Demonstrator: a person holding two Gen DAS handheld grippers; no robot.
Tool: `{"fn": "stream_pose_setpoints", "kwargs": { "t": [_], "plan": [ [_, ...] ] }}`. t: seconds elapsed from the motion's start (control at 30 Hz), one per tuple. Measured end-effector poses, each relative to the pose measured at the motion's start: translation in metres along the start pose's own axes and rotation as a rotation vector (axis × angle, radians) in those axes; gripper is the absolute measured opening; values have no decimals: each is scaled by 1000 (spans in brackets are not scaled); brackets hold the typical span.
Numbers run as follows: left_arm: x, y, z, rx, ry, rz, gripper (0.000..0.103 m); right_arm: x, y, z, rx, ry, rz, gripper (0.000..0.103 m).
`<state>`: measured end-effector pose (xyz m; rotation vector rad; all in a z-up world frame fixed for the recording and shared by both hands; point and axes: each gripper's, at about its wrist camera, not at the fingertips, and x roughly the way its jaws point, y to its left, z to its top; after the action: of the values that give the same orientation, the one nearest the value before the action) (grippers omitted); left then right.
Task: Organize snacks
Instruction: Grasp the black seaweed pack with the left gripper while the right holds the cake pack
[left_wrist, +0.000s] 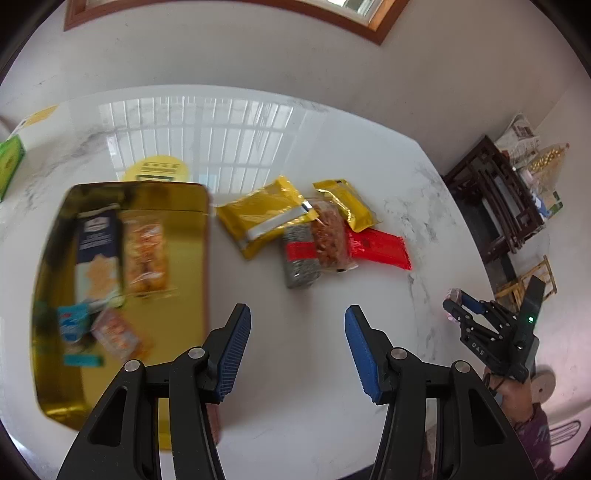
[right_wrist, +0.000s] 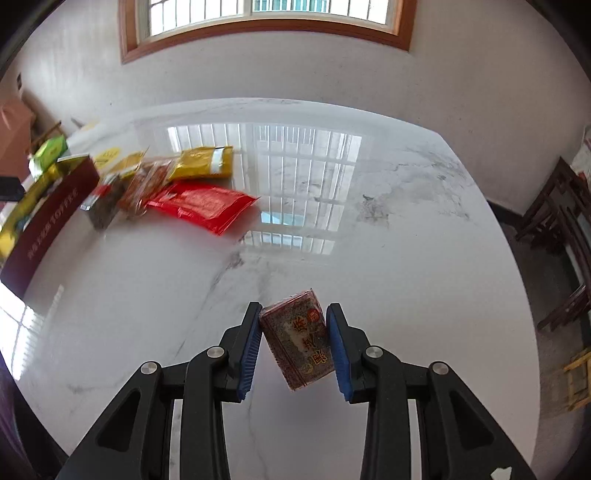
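Two claws hang over the white marble worktop (right_wrist: 369, 221). The right claw (right_wrist: 293, 341) grips a small dark red clear-wrapped snack block (right_wrist: 297, 339); the left claw (left_wrist: 298, 349) gapes empty beside the gold rectangular tin (left_wrist: 74, 387) of snacks. Yellow pouches (left_wrist: 264, 216) and a red packet (left_wrist: 380, 248) lie loose nearby.

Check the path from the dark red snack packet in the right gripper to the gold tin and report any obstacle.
The loose pile lies between: the flat red foil packet nearest the right gripper, then more wrappers up to the gold tin's maroon wall. The dark red snack packet must go over or around them.
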<state>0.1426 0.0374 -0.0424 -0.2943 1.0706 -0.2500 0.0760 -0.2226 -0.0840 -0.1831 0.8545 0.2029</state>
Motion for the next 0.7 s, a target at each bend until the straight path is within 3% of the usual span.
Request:
{"fn": "stream_pose_setpoints", "kwargs": {
  "t": [0.33, 0.57, 0.7],
  "plan": [
    [60, -18, 32, 7, 71, 40, 54, 21, -46, 6, 221, -34, 33, 30],
    [87, -14, 47, -26, 89, 80, 54, 31, -51, 6, 234, -48, 49, 29],
    [95, -10, 49, -64, 97, 62, 54, 33, -54, 4, 248, -61, 58, 29]
  ]
}}
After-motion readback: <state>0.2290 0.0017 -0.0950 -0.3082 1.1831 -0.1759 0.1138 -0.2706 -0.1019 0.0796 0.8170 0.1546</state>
